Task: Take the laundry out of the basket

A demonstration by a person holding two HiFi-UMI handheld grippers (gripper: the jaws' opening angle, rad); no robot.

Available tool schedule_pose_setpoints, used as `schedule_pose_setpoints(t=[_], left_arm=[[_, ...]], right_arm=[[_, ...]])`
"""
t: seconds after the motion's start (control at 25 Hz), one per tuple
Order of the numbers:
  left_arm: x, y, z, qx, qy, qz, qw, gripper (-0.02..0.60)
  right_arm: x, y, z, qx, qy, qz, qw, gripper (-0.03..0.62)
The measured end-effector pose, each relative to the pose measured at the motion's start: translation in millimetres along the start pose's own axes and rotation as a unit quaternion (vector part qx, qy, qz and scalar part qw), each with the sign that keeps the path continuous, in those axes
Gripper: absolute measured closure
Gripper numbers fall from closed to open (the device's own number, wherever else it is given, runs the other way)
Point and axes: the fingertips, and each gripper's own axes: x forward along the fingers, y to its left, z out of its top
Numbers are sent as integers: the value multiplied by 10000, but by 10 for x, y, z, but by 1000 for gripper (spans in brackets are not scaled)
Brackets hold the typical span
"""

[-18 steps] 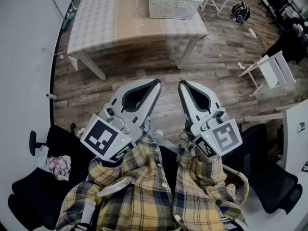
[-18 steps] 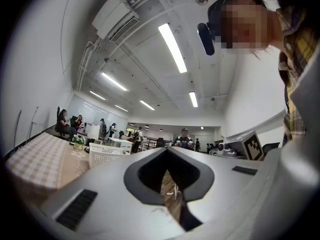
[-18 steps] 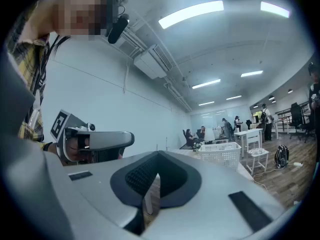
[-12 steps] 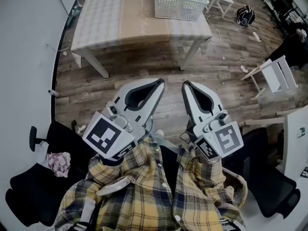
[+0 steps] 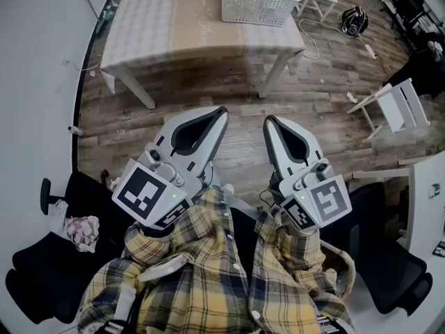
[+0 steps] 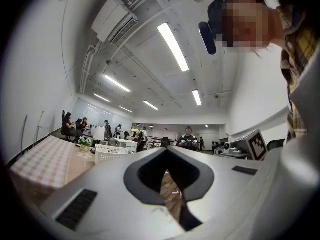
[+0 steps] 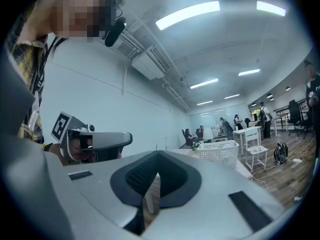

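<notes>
Only the gripper views showed people (image 6: 75,126) at far desks. The left gripper (image 5: 222,111) and right gripper (image 5: 267,120) were pinched together, empty. The laundry basket (image 5: 254,9) sat top centre on the table (image 5: 160,26), well apart.

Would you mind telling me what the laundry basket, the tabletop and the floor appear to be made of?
Laundry basket: likely white moulded plastic, matte, judging by its regular grid of holes. Tabletop: seems covered with a checked cloth or vinyl. Floor: wood-look planks, grain and seams visible.
</notes>
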Motion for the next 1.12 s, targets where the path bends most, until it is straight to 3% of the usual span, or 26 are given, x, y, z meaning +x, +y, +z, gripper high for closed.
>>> schedule_pose_setpoints(t=[0.48,1.12], left_arm=[[251,324,-94,-59,68,126,9999,569],[1237,1531,-19,-156,48,-96,9998,569]], right_arm=[[276,-287,-103,101,147,6,9998,577],[1530,-1130,14,30,364,-155,9992,576]])
